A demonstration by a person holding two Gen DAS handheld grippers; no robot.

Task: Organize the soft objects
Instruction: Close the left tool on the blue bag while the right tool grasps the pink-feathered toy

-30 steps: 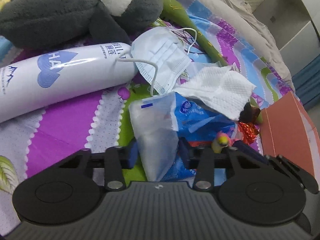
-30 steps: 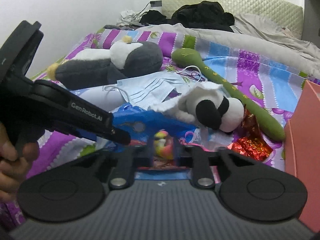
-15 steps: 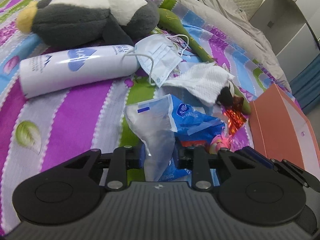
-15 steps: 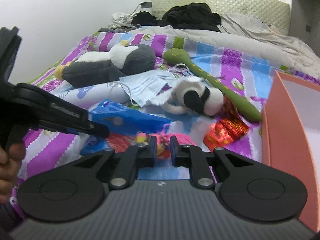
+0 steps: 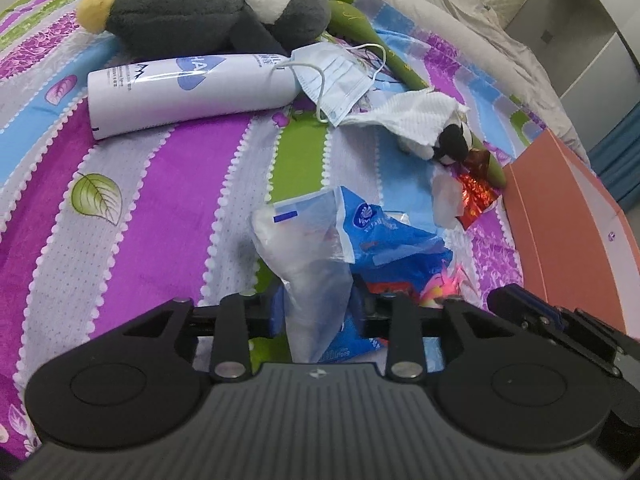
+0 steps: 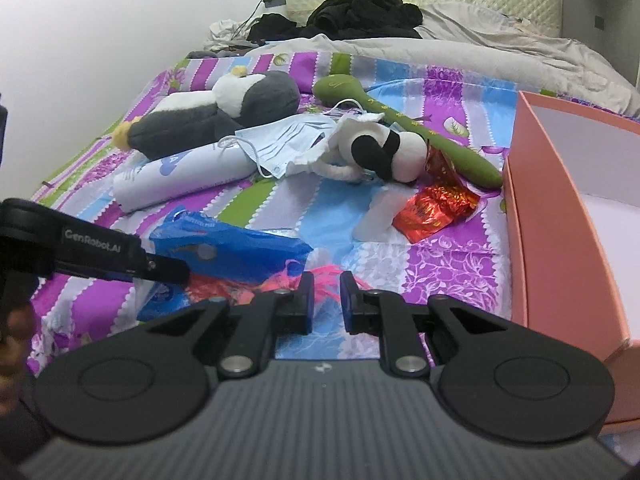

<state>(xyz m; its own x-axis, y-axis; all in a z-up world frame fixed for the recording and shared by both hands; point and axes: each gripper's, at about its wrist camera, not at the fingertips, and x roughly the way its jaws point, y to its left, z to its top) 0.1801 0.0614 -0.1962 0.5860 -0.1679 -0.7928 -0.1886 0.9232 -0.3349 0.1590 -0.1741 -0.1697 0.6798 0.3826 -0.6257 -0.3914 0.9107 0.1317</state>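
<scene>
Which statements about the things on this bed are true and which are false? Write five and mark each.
1. An ear loop of the face mask lies over the end of the white tube. True.
2. The pink box is shut with a lid. False: it stands open and its white inside shows.
3. The grey and white plush toy lies in the pink box. False: it lies on the bedspread, beyond the tube.
4. A clear and blue plastic bag is between the left gripper's fingers. True; its jaws have just been opening.
5. The red foil wrapper lies beside the small panda plush. True.
</scene>
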